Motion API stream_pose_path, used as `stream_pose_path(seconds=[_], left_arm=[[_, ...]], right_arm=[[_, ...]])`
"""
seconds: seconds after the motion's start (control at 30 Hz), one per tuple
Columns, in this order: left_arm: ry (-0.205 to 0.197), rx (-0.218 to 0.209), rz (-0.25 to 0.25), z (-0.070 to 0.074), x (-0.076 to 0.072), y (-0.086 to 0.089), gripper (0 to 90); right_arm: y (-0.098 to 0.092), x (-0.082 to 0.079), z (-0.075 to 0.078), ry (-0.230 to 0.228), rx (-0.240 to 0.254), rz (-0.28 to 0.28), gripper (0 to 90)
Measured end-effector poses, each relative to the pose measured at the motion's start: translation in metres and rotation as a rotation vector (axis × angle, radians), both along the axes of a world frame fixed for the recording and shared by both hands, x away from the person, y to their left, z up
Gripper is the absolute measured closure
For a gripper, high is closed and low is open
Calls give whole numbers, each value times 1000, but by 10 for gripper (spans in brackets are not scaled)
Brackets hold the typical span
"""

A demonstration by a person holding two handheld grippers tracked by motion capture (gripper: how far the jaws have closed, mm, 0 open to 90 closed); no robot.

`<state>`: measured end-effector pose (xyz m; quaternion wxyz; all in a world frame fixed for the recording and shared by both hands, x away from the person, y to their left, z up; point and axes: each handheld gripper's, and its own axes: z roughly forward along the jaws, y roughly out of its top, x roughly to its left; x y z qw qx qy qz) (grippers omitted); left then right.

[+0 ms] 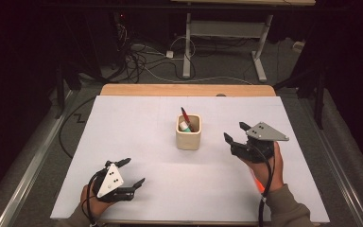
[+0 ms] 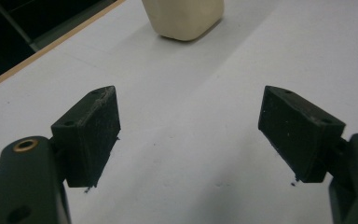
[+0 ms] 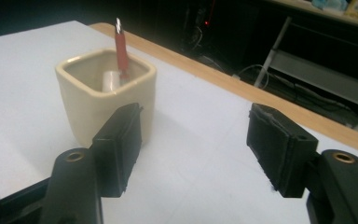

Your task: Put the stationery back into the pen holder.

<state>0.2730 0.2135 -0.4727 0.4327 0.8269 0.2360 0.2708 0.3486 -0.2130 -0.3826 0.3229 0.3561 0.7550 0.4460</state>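
A cream square cup [image 1: 188, 133] stands near the middle of the white table [image 1: 137, 123]; a red pen [image 1: 185, 116] and a white capped item [image 1: 185, 126] lean inside it. My right gripper [image 1: 235, 132] hovers just right of the cup, open, with nothing between its jaws. In the right gripper view the cup [image 3: 103, 95] sits beyond the left jaw, the red pen [image 3: 120, 46] sticking out of it. My left gripper [image 1: 131, 171] rests near the front left of the table, open and empty. The cup's base [image 2: 184, 18] shows far ahead in the left gripper view.
The table's wooden far edge [image 1: 187, 89] borders a dark floor with cables [image 1: 137, 59] and a white desk frame [image 1: 224, 35]. Bare white surface [image 2: 191, 116] lies between the left jaws and the cup.
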Motion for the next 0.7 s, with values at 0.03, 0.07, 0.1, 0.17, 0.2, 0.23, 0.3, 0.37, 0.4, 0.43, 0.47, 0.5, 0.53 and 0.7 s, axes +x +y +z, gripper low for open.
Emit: stream_pose_path(seconds=[0.03,0.07,0.1,0.17,0.2,0.23,0.3,0.37,0.4,0.43,0.47,0.5,0.53,0.7], left_arm=[[0,-3,0,0,0,0,199],[-1,-4,0,0,0,0,199],[-1,-6,-1,0,0,1,198],[-3,-6,-2,1,0,1,198],[-3,-9,-5,1,0,1,199],[0,-12,-7,0,0,0,198],[1,-6,-9,0,0,0,198],[3,-6,-9,0,0,0,198],[3,-7,-7,0,0,0,198],[3,-6,-8,0,0,0,198],[4,-4,-7,0,0,0,198],[3,-2,-6,0,-1,-1,198],[2,-2,-7,1,-1,-1,198],[2,2,-12,0,-1,-2,198]], right_arm=[[-3,-2,-1,7,-2,-5,331],[-5,-4,-1,13,-9,-11,322],[-8,-6,-2,20,-17,-15,320],[-15,-11,-4,43,-19,-15,309],[-19,-14,-6,58,-20,-18,309],[-23,-16,-8,80,-24,-19,310],[-32,-22,-11,112,-45,-25,310],[-40,-26,-16,157,-72,-39,307],[-44,-29,-18,178,-85,-54,307],[-47,-31,-20,207,-92,-67,307],[-51,-32,-23,245,-104,-76,307],[-54,-33,-25,283,-122,-88,304],[-57,-34,-28,310,-129,-94,307],[-67,-37,-43,459,-161,-117,314]])
